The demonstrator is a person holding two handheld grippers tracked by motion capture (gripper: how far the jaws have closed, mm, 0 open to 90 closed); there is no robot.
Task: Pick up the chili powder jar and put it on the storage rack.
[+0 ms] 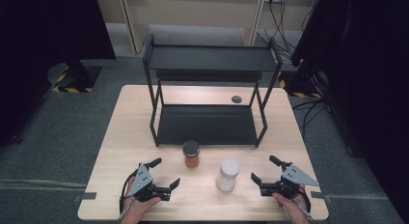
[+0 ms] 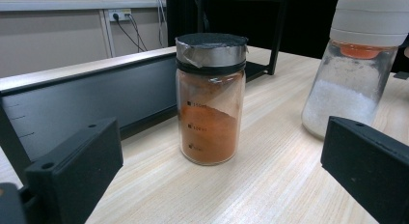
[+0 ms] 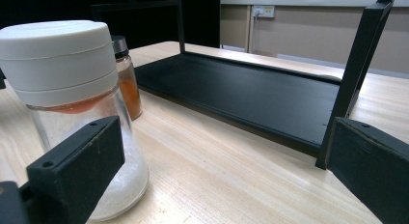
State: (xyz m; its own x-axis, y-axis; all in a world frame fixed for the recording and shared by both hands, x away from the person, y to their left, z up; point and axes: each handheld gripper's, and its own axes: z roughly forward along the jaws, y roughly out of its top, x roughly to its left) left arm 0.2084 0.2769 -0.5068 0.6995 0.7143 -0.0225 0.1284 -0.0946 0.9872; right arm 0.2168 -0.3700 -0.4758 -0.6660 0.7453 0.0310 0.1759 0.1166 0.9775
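Hands enter at the bottom edge of the high view, each carrying a claw. Lower left of centre, the left claw (image 1: 165, 173) stands wide with nothing between its jaws; lower right, the right claw (image 1: 264, 169) is equally wide and empty. Between them on the desk (image 1: 115, 151) stand two jars, apart from each other: the spice jar (image 1: 191, 154) of orange powder with a dark lid, just in front of the rack, and to its right, nearer the bottom edge, the white-lidded jar (image 1: 228, 175) of white grains.

In the left gripper view the spice jar (image 2: 211, 98) sits upright, centred between the jaws, so the likely step is closing in on it. Done well, that means advancing level, taking the glass body below the metal band, and squeezing only once both pads flank it.

Filling the upper middle, the black two-tier rack (image 1: 207, 122) stands close behind the spice jar; its lower tray edge and front posts are what an overreach would strike. A small dark disc (image 1: 236, 99) lies on the desk behind the rack.
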